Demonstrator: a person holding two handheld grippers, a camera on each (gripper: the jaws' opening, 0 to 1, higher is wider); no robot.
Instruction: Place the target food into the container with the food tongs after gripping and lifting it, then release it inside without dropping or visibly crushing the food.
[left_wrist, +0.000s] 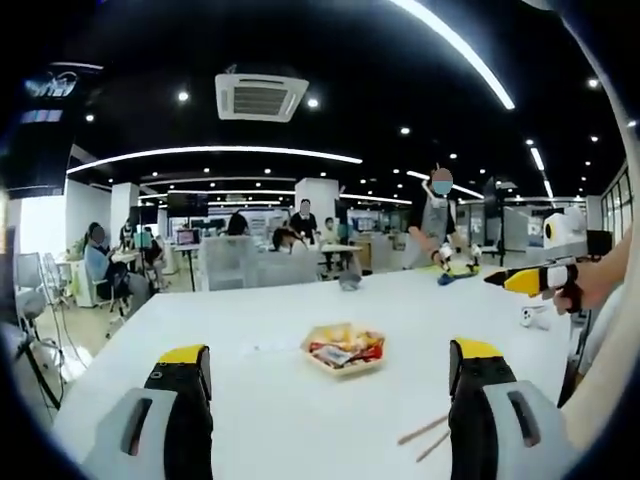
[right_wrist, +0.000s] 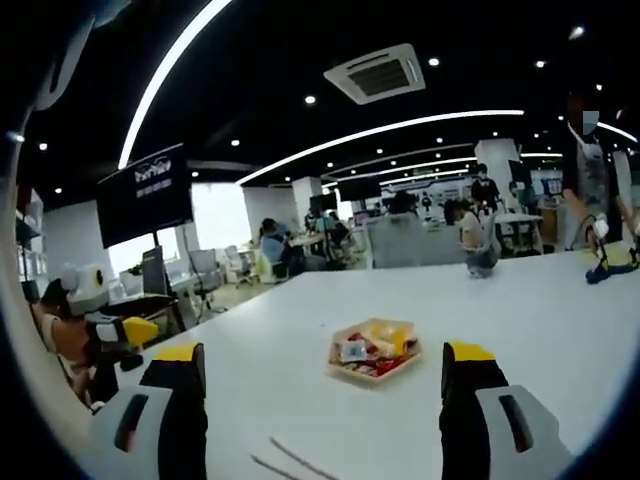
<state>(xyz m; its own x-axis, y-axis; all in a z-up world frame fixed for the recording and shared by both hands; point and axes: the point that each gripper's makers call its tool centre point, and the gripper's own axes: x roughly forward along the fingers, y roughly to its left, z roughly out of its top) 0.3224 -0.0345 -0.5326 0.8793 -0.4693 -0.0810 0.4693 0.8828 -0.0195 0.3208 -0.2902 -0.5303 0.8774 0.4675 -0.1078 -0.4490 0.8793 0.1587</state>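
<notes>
Food tray (left_wrist: 344, 350) lies ahead between left tool (left_wrist: 330, 385) jaws.

Items being counted on the white table (left_wrist: 300, 420)

One tray (left_wrist: 345, 349) of packaged snacks is being seen at frame centre; two thin sticks (left_wrist: 425, 437), lower right; two grippers are being held.
</notes>
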